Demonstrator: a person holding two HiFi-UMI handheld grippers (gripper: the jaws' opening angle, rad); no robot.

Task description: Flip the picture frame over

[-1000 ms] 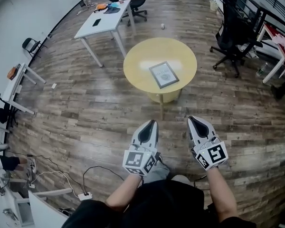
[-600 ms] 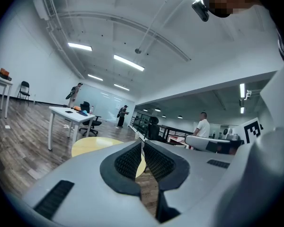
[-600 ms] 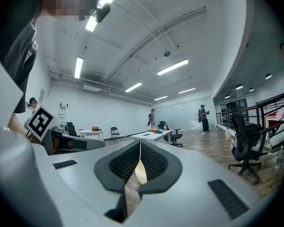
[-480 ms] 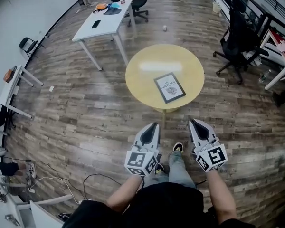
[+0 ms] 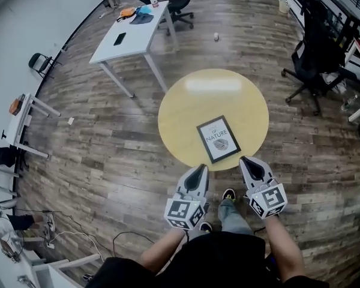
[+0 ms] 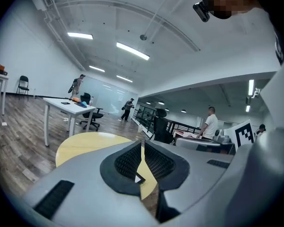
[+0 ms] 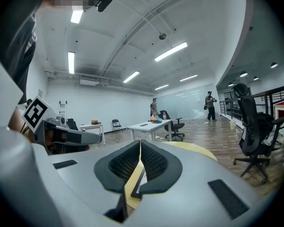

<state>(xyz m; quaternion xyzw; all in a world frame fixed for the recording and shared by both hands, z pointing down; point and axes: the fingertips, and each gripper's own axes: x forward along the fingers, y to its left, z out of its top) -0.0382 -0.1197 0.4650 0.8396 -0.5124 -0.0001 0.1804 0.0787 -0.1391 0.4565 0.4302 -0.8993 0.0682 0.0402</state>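
A dark-framed picture frame point(image 5: 218, 139) lies face up, print showing, on the near right part of a round yellow table point(image 5: 186, 116). My left gripper point(image 5: 200, 170) hangs shut and empty just short of the table's near edge, left of the frame. My right gripper point(image 5: 247, 161) is also shut and empty, at the near edge just right of the frame's near corner. Neither touches the frame. In the left gripper view a sliver of the frame point(image 6: 138, 178) shows through the jaw slit; in the right gripper view a frame point(image 7: 137, 186) edge shows below the jaws.
A white desk point(image 5: 132, 32) with small items stands at the back left, office chairs point(image 5: 321, 59) at the right and a chair point(image 5: 171, 5) behind the desk. Cables and a power strip point(image 5: 90, 275) lie on the wood floor at the lower left. People point(image 6: 210, 124) stand far off.
Both grippers, still shut, have travelled forward to the table's near edge. The table and frame have come much closer in the head view.
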